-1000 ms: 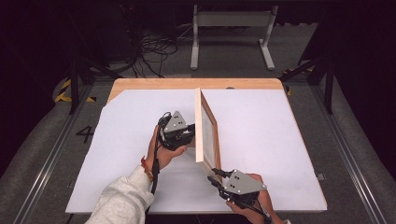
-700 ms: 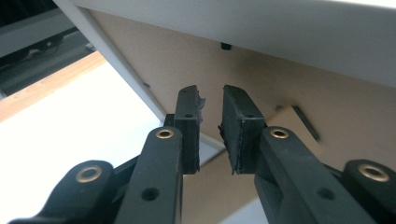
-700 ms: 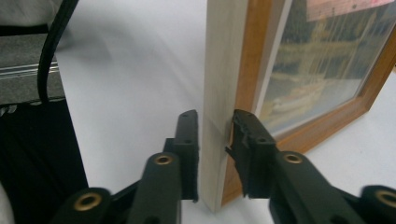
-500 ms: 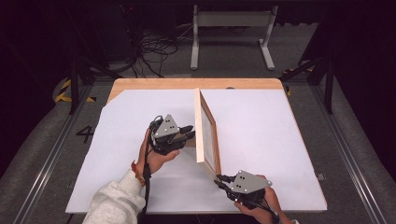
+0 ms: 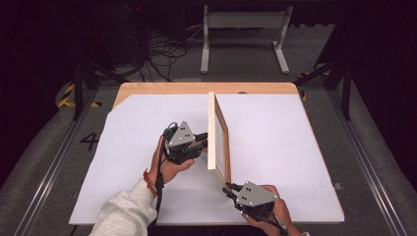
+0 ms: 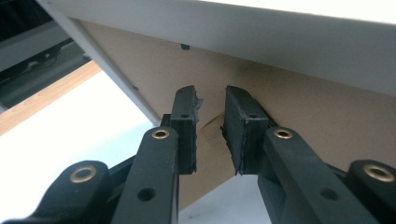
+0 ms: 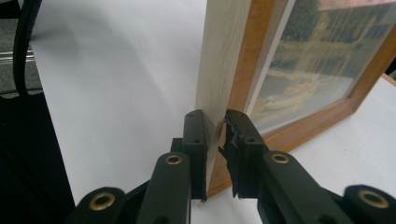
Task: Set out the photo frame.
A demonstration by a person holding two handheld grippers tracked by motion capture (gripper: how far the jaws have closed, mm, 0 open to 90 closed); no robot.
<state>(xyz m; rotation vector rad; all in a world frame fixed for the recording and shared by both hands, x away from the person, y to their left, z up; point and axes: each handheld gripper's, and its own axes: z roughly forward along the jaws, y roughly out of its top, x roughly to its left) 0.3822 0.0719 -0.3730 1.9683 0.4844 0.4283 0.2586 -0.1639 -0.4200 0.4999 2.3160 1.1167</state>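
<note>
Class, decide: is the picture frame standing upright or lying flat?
Upright: the picture frame stands on edge on the table, right gripper clamping its near edge.

Your frame (image 7: pixel 224 60) is pale, matt wood at the edge, with a warmer, smoother brown wood front around glossy glazing. Its back (image 6: pixel 299 107) is matt brown fibreboard. Your jaws are matt black plastic with brass-coloured rivets and rough, worn pads (image 6: pixel 240 130). The table (image 5: pixel 123 147) is covered in smooth matt white over wood.
</note>
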